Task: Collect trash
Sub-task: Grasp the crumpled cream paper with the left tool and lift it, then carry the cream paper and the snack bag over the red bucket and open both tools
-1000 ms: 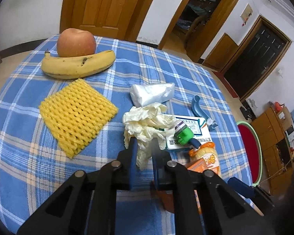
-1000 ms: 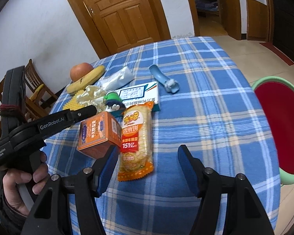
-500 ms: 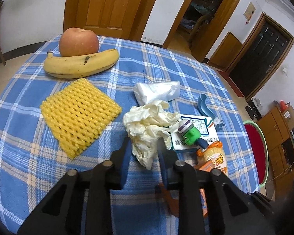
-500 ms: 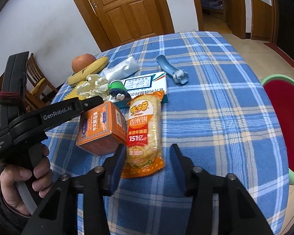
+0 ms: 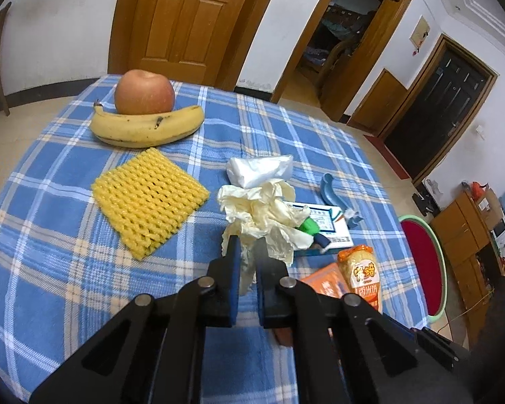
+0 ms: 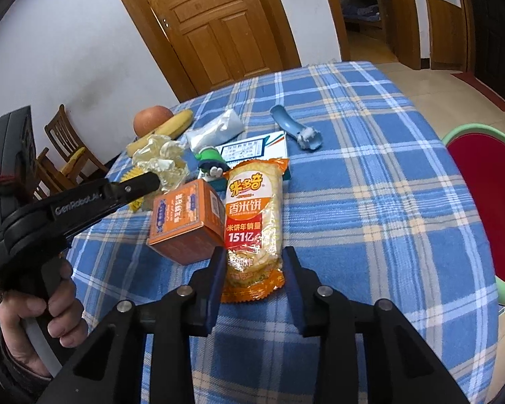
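While the left gripper (image 5: 246, 245) pinches the crumpled paper wad (image 5: 262, 212) above the checked tablecloth (image 5: 50, 235), yellow foam net (image 5: 149, 200) and clear bag (image 5: 257, 170) lie uncollected. From the right wrist, the right gripper (image 6: 254, 262) is closing around the rice-cracker packet's (image 6: 254, 222) near end; the orange box (image 6: 185, 219) waits beside it

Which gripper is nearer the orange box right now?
Right. The right gripper is just beside the orange box, jaws closing around the snack bag. The left gripper holds crumpled paper farther back.

Woven checked cloth (image 5: 67, 269) lies under a glossy plastic snack wrapper (image 6: 252, 222).
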The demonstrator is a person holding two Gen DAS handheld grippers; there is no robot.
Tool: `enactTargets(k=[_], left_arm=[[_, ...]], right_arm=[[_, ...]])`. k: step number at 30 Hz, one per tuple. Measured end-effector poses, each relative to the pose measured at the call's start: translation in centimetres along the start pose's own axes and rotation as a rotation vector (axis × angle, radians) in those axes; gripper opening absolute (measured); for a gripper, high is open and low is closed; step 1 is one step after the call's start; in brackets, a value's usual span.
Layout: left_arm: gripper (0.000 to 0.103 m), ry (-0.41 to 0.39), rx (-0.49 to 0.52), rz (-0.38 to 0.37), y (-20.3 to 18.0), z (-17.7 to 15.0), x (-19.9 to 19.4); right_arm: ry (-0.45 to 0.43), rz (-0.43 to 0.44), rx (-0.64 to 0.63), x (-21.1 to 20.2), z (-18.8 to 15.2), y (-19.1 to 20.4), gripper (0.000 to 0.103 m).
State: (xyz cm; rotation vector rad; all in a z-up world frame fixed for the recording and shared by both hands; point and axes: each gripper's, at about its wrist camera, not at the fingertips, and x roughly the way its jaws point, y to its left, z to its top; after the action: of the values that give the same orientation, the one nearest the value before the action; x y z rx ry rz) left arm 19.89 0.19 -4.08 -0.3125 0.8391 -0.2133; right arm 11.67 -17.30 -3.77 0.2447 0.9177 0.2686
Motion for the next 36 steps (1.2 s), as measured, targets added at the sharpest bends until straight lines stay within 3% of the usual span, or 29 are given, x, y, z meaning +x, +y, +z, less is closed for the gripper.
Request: enactTargets(k=[15,36], left_arm=[[0.006,-0.072,0.075,-0.06,-3.4,-0.3,-4.9],[0.006,-0.015,0.273,-0.15,-13.8,-2.3,-3.5]], right_arm=[[-0.103,-0.009,0.042,-4.8,-0.5,-1.3,0.036],[-0.213,-0.119,0.179,-11.0,-1.5,-8.5,0.036]])
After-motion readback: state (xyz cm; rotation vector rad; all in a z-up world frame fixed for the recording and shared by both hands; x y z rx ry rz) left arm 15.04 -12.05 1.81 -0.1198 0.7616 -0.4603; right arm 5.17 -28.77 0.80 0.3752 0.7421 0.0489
